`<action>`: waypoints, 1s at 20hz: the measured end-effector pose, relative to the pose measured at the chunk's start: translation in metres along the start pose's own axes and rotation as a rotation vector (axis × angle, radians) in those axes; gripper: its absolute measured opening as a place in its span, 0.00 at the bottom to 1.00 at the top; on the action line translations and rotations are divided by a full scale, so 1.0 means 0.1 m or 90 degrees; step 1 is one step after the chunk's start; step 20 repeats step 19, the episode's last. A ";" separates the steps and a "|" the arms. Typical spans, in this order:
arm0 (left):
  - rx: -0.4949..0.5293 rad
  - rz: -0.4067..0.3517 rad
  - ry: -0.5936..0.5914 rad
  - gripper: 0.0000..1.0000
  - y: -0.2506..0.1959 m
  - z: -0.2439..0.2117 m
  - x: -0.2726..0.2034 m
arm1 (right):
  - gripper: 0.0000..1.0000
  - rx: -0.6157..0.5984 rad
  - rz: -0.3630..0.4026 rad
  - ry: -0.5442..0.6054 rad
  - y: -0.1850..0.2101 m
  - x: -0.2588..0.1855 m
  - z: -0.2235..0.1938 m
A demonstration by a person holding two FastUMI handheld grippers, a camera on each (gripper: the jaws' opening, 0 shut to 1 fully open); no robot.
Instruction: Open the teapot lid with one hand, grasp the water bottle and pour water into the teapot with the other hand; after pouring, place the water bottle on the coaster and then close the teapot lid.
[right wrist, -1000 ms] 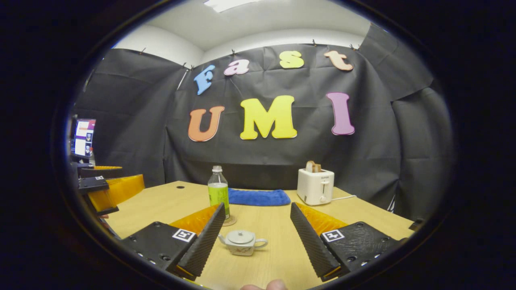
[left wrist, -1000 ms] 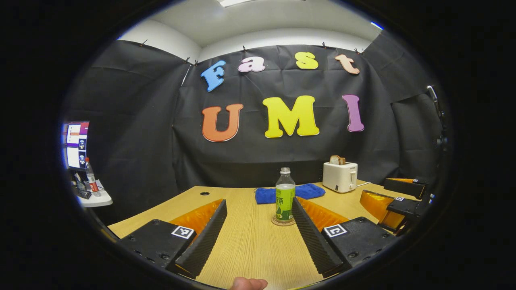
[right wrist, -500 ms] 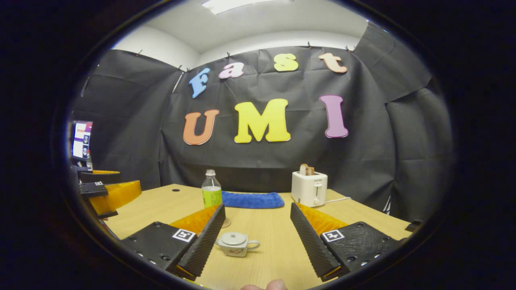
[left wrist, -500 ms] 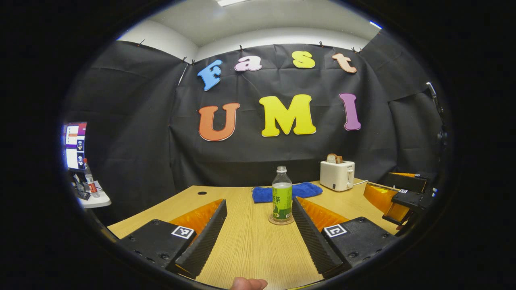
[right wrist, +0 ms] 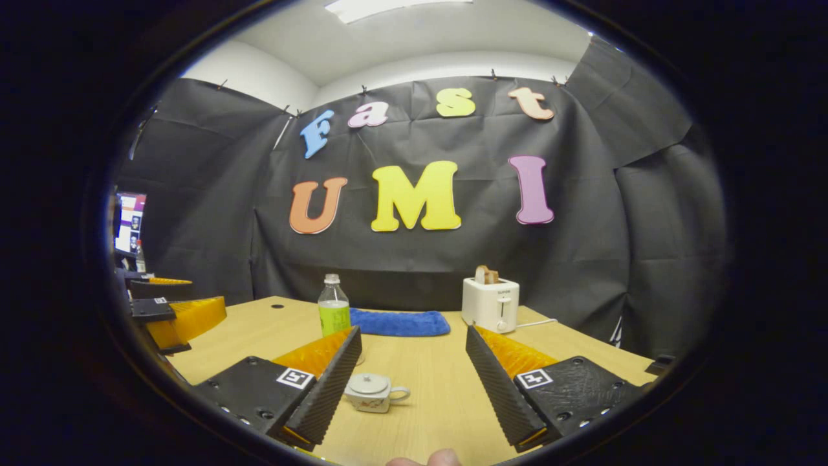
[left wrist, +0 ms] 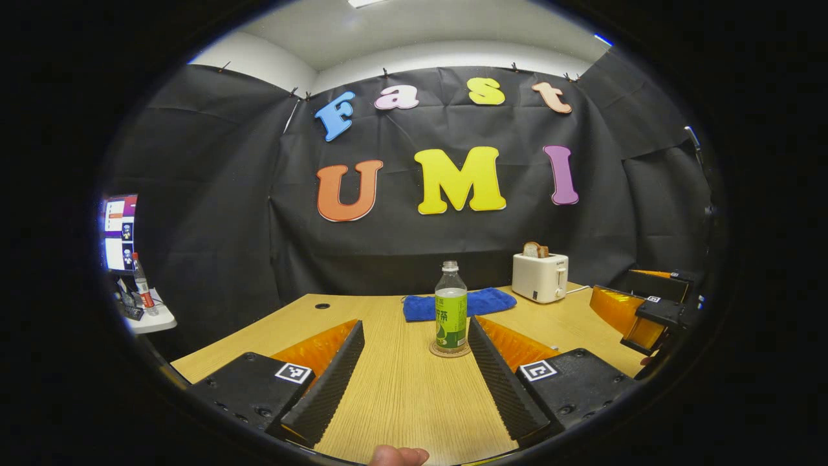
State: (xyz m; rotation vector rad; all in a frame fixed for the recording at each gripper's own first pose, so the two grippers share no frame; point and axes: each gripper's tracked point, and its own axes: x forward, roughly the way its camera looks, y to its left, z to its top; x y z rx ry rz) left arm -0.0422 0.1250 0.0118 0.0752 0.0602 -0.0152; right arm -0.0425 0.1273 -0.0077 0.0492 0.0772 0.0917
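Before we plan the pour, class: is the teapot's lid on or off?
On. In the right gripper view the lid sits flat on the teapot, knob up, and no gripper touches it.

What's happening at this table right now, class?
A person holds two grippers above a wooden table, both open and empty. The left gripper faces a water bottle standing on its coaster. The right gripper faces a small teapot whose lid is on. Nothing is grasped yet.
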 end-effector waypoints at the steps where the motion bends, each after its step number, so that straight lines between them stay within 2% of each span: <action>1: 0.000 0.000 0.003 1.00 0.00 -0.01 0.00 | 0.98 0.001 -0.001 0.001 -0.01 -0.01 0.00; 12: 0.000 -0.013 0.006 1.00 -0.10 -0.01 0.00 | 0.98 0.000 -0.016 -0.005 -0.08 -0.06 0.03; 20: 0.008 -0.011 0.001 1.00 -0.12 0.03 0.02 | 0.98 0.001 -0.010 -0.002 -0.04 -0.07 0.00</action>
